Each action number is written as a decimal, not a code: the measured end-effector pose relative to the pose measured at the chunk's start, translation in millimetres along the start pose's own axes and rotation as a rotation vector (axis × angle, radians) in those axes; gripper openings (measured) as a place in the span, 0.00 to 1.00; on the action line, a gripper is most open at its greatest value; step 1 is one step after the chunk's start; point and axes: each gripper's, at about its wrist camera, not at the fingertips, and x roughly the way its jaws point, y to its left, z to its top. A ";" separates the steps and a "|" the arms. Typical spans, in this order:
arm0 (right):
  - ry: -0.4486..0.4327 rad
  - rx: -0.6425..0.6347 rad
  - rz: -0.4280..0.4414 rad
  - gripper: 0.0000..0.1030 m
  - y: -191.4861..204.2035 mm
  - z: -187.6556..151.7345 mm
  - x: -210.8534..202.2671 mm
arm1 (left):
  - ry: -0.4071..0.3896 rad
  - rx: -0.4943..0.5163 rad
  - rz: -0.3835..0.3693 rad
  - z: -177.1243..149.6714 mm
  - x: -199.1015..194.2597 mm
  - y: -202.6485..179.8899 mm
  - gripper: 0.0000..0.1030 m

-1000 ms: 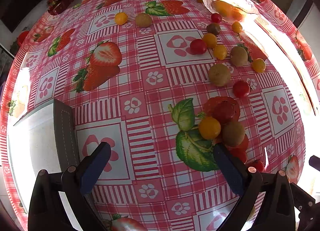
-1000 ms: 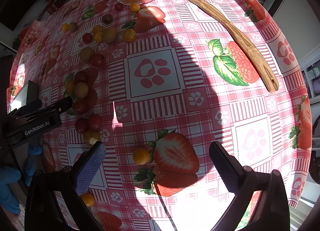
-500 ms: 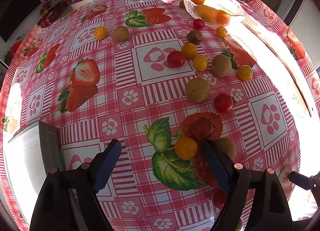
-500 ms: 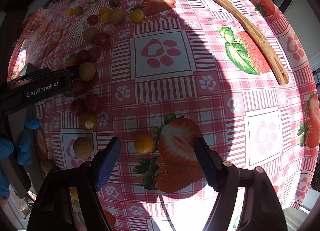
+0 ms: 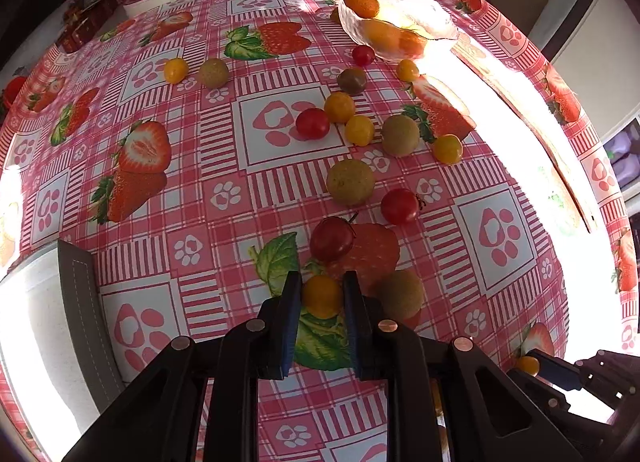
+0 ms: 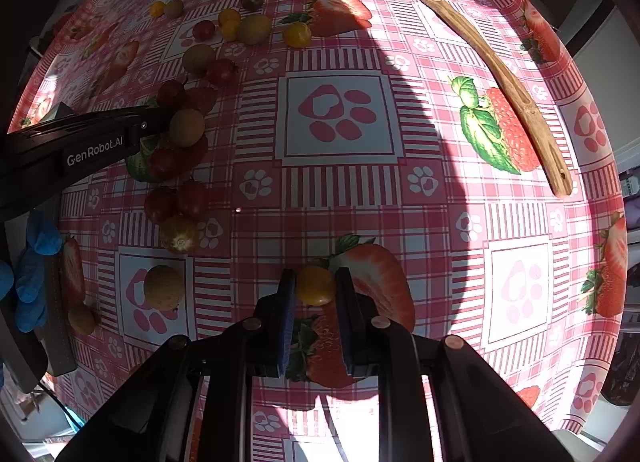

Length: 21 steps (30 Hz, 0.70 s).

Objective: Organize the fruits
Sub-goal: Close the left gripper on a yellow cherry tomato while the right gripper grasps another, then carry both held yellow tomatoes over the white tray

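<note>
Small yellow, red and brownish-green round fruits lie scattered on the strawberry-print tablecloth (image 5: 280, 165). My left gripper (image 5: 322, 296) points steeply down, its jaws closing, blue pads pressed on a yellow cherry tomato (image 5: 322, 294). A red tomato (image 5: 332, 238) and a brownish fruit (image 5: 400, 294) lie close by. My right gripper (image 6: 315, 288) is closing too, pads pressed on another yellow tomato (image 6: 315, 285) beside a printed strawberry. A glass bowl (image 5: 436, 23) with orange fruits stands at the far side. In the right wrist view the left gripper (image 6: 160, 119) reaches into the fruit cluster.
A long wooden stick (image 6: 500, 73) lies along the right side of the table. A hand in a blue glove (image 6: 32, 270) holds the left gripper's handle. A grey chair back (image 5: 80, 302) stands at the near left edge. Cluttered furniture stands beyond the table.
Both grippers went from wide open to shut, each on a yellow tomato. Both views tipped downward and drew closer to the cloth.
</note>
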 end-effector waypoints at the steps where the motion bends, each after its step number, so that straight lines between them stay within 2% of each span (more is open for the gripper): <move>1: -0.001 0.028 0.030 0.21 -3.4 0.1 -1.0 | -0.002 -0.013 -0.008 -1.5 -2.3 3.3 0.22; 8: -0.019 0.115 0.115 0.21 -14.7 0.3 -9.8 | -0.002 -0.049 -0.012 -12.4 -18.5 16.7 0.22; 15: -0.039 0.099 0.124 0.21 -10.0 8.8 -21.1 | -0.027 -0.089 -0.011 -22.7 -43.3 32.3 0.22; 21: -0.053 0.051 0.139 0.21 14.9 22.2 -32.4 | -0.054 -0.119 0.016 -35.5 -66.5 53.8 0.22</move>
